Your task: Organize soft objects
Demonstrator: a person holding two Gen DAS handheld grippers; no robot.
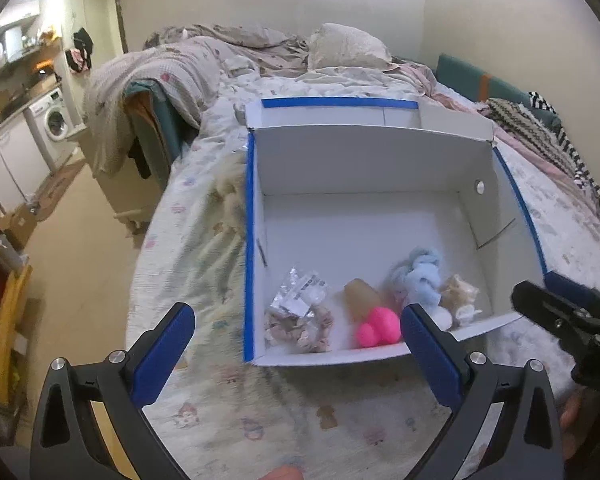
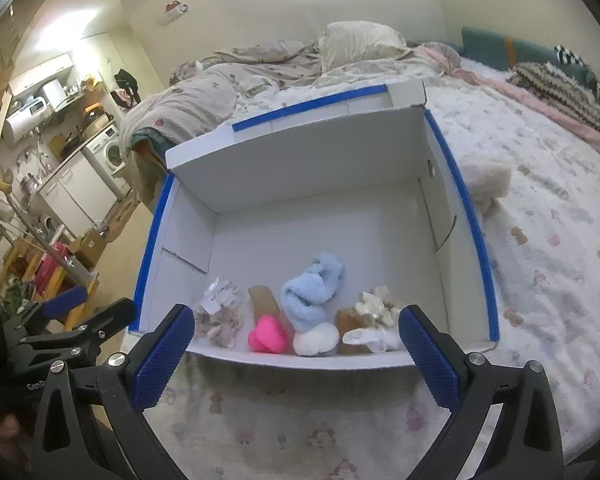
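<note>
A white cardboard box with blue taped edges sits open on the bed; it also shows in the right wrist view. Along its near wall lie a crinkly plastic bag of beige bits, a pink soft toy with a tan piece, a light blue fluffy sock, a white ball and a cream fluffy item. My left gripper is open and empty before the box. My right gripper is open and empty too.
A cream fluffy plush lies on the bed right of the box; a blurred fluffy thing lies left of it. Crumpled blankets and a pillow fill the far bed. The floor and a washing machine are at left.
</note>
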